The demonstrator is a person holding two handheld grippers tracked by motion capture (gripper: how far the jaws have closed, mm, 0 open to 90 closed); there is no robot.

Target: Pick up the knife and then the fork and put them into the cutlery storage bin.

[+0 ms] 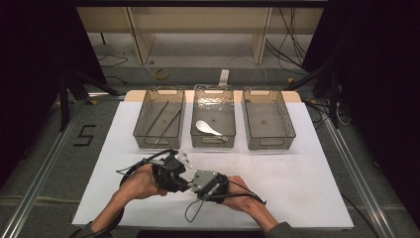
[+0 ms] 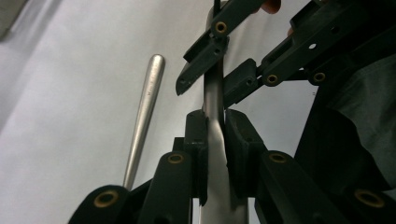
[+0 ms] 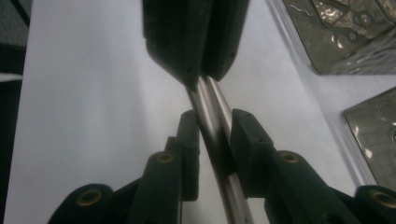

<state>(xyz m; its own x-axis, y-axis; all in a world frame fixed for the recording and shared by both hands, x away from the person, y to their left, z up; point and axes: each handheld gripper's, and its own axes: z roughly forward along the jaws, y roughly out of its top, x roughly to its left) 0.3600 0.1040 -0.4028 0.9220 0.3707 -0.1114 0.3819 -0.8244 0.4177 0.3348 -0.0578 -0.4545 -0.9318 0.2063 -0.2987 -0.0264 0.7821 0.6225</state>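
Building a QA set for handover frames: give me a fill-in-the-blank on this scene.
1. The white spoon lies in the ___ bin.
2. The table bears ___ bins.
3. The handle clamped by the left gripper and the right gripper is made of ___.
Missing words: middle; three; metal.

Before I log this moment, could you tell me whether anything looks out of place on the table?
Yes: a metal rod lies loose on the table, outside the bins. Also, the left claw and right claw both clamp the same metal utensil.
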